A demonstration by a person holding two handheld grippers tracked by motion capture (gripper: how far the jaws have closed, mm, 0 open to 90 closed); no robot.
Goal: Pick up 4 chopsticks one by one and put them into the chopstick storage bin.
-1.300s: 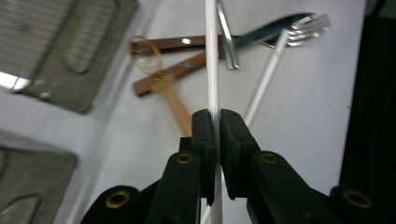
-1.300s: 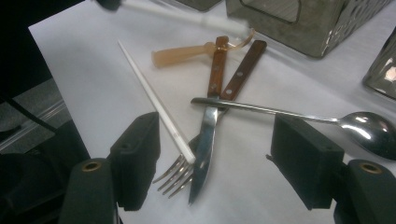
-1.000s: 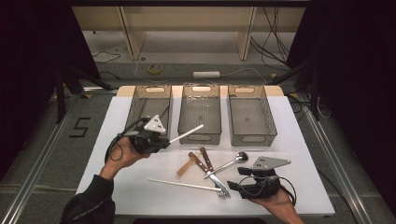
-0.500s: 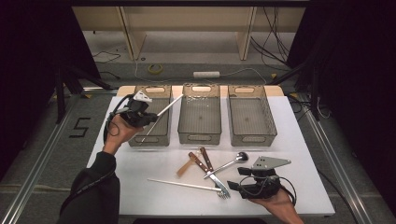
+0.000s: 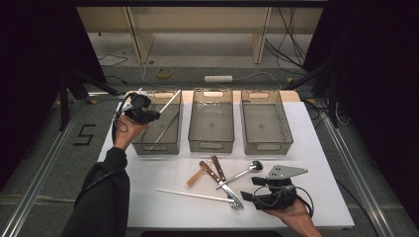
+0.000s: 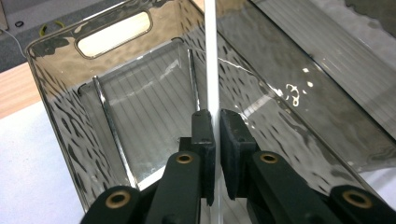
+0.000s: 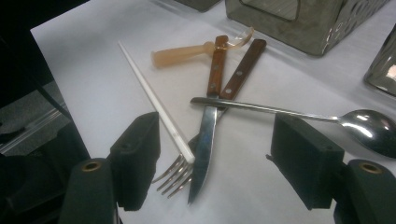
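Note:
My left gripper [image 5: 153,116] is shut on a white chopstick [image 5: 169,102], which slants up and to the right above the left bin [image 5: 155,148]. In the left gripper view the pads [image 6: 204,133] pinch the white chopstick [image 6: 211,56] over the open left bin [image 6: 56,98], where two metal chopsticks [image 6: 105,121] lie on the floor. My right gripper [image 5: 246,197] rests open at the front right. Its jaws [image 7: 219,158] straddle a fork [image 7: 175,175] and knife [image 7: 205,135] without touching them.
On the white table lie a second white chopstick [image 5: 192,195], a fork [image 5: 234,203], wood-handled knives [image 5: 210,170], a metal spoon [image 5: 242,173] and an amber-handled spoon [image 5: 195,177]. A middle bin [image 5: 211,145] and a right bin [image 5: 267,146] stand behind them.
My left gripper carried the white chopstick from the table's middle back and to the left, over the left bin. The right gripper stayed where it was.

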